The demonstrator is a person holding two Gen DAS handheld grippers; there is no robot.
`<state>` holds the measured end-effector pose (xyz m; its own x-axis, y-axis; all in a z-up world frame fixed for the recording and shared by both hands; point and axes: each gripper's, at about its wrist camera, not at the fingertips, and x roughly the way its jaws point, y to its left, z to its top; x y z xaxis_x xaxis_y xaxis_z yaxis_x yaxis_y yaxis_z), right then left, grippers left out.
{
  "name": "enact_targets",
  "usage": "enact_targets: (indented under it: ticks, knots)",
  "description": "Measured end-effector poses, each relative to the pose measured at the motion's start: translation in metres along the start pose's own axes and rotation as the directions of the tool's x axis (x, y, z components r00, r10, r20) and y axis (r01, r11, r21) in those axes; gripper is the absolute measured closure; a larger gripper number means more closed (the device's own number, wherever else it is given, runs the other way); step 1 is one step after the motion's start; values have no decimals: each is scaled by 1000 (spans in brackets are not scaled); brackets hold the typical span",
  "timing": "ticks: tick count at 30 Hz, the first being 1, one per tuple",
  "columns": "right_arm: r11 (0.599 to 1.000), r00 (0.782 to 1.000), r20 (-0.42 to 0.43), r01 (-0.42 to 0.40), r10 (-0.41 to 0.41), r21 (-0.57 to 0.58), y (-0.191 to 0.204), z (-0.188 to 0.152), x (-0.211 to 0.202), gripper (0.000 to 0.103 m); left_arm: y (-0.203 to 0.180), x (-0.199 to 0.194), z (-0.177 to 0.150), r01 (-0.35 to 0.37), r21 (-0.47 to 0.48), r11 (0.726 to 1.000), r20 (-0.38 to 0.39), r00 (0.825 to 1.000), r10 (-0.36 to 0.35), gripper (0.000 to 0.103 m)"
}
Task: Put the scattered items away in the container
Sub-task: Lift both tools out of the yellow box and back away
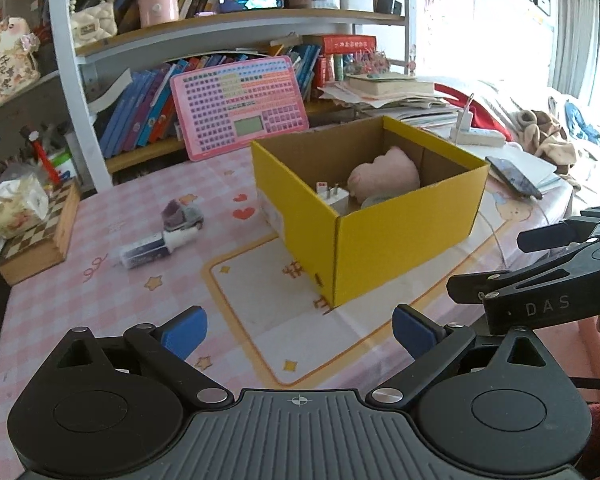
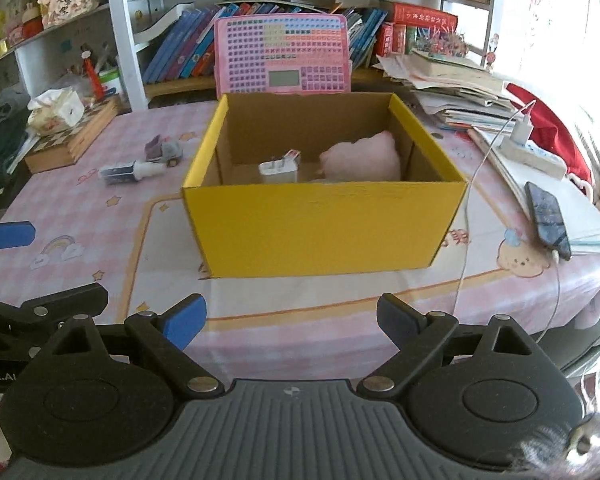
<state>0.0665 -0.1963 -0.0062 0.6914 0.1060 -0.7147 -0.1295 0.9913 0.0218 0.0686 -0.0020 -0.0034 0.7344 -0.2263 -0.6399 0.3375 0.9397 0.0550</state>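
Observation:
A yellow cardboard box [image 1: 400,240] [image 2: 320,228] stands open on the pink checked tablecloth. Inside lie a pink plush [image 1: 384,174] [image 2: 360,158] and a white plug adapter [image 1: 334,196] [image 2: 279,172]. Left of the box on the cloth lie a small grey-purple toy [image 1: 182,216] [image 2: 163,150] and a dark tube with a white end [image 1: 154,248] [image 2: 130,171]. My left gripper [image 1: 300,330] is open and empty, near the box's front corner. My right gripper [image 2: 292,318] is open and empty, in front of the box's long side.
A wooden chessboard box [image 1: 40,240] [image 2: 74,136] with a tissue pack stands at the far left. A pink keyboard toy [image 1: 240,106] [image 2: 282,54] leans on the bookshelf behind. A phone [image 2: 548,214] on cable, a power strip [image 2: 534,154] and paper stacks lie right.

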Motion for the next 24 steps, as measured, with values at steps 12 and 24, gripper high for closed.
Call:
enact_targets:
  ticks: [12, 24]
  knots:
    - [996, 997, -41, -69, 67, -59, 52, -10, 6, 10, 32, -20, -25, -48, -21, 999, -33, 998, 47, 3]
    - [989, 994, -48, -106, 101, -106, 92, -13, 8, 10, 60, -35, -44, -83, -64, 994, -44, 996, 80, 3]
